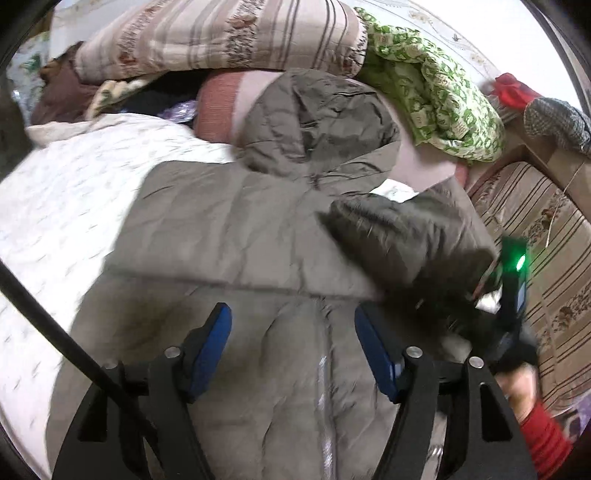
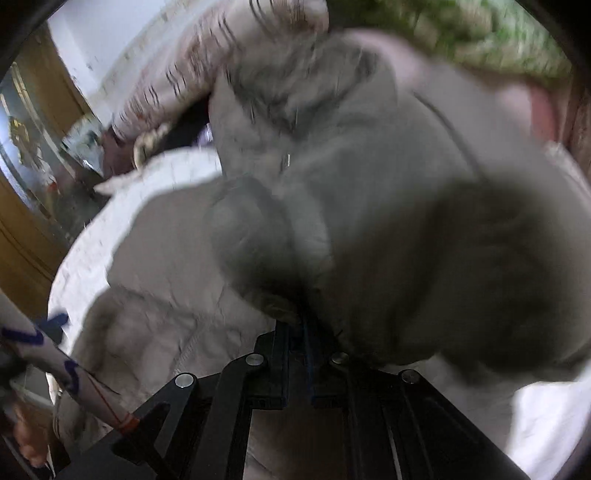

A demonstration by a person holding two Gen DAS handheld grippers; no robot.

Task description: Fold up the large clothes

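Nearest to us in the left wrist view, the left gripper [image 1: 293, 339] hangs with its blue pads [image 1: 212, 347] spread wide apart and nothing between them, just above the lower front of the grey-green padded jacket [image 1: 221, 229]. In the right wrist view, the right gripper [image 2: 299, 332] is clenched, its jaws nearly together on a bunched fold of that jacket, which rises blurred right in front of the lens. The same gripper shows at the right edge of the left view, with a green light on its body and a hand in a red sleeve [image 1: 543, 439] behind it, lifting a jacket sleeve [image 1: 406, 236] over the garment's right side.

The jacket lies spread front-up on a white quilted bedspread [image 1: 66, 206], its silver zipper [image 1: 325, 398] running down the middle between our left pads. Its fabric is creased and puffy, with stitched panels, and the hood [image 1: 317, 122] lies at the far end.

Beyond the hood we see a pink pillow [image 1: 218, 103], a striped floral quilt [image 1: 221, 33] rolled up, and a green-patterned blanket [image 1: 436, 92]. To the right sits a striped brown cushion [image 1: 546, 236]. A wooden door frame [image 2: 33, 236] stands at the left of the right view.
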